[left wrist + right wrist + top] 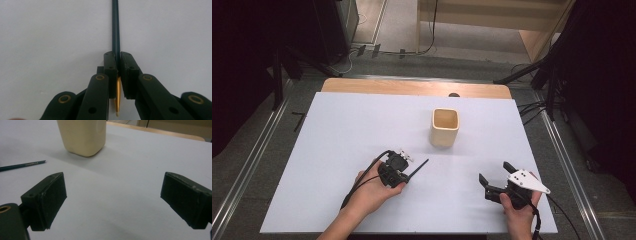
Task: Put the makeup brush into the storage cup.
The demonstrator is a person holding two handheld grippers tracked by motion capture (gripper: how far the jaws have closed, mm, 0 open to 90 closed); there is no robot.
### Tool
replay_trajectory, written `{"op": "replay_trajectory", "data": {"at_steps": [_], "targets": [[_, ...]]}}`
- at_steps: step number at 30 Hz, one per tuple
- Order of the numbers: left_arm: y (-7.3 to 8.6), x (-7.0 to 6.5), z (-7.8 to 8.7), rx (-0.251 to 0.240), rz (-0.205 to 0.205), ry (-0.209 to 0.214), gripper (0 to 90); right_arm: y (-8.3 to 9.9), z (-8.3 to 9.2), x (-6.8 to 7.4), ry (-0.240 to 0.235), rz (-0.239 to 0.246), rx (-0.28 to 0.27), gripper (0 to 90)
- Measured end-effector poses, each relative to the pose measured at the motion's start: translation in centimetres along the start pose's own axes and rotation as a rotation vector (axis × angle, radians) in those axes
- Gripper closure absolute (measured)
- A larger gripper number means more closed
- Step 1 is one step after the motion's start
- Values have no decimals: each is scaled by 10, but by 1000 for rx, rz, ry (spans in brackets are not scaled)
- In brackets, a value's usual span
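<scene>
A white-topped table (pixel 342 130) is standing on grey floor (pixel 242 165); light wooden furniture (pixel 532 20) is showing at one o'clock.

A white tabletop (pixel 342 135) with a bare wooden strip along its far edge; a cream square cup (pixel 445 127) stands upright on it, right of centre toward the back.
</scene>
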State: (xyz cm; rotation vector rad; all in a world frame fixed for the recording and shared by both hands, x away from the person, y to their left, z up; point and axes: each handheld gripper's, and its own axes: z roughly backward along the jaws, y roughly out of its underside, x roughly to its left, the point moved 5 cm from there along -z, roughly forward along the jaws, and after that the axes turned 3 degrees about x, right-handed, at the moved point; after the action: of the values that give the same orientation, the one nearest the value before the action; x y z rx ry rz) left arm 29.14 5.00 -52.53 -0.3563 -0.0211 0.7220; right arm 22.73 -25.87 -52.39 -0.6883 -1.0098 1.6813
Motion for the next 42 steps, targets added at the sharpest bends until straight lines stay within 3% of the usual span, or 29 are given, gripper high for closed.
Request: {"op": "replay_trajectory", "data": {"at_steps": [3,7,12,18,20,25,37,42], "targets": [[0,1,1,-6,-13,12,852,-2,-1,7,-27,1,-1,69],[-1,1,1,-53,-13,29,852,-4,-2,17,-55,-1,-6,69],[-3,-4,10,-119,-44,38,852,-7,-4,31,-52,15,-8,69],[-3,-2,22,-202,-41,68,852,-15,-8,51,-76,-23,-15,69],[-3,2,29,-247,-25,78,852,-24,-14,66,-102,-8,-20,70],[-2,8,40,-324,8,101,852,-43,-20,83,-114,-7,-50,70],[1,18,58,-466,46,124,853,-101,-37,120,-141,-98,-104,103],[2,20,68,-552,53,142,853,-117,-47,132,-163,-121,-108,131]]}}
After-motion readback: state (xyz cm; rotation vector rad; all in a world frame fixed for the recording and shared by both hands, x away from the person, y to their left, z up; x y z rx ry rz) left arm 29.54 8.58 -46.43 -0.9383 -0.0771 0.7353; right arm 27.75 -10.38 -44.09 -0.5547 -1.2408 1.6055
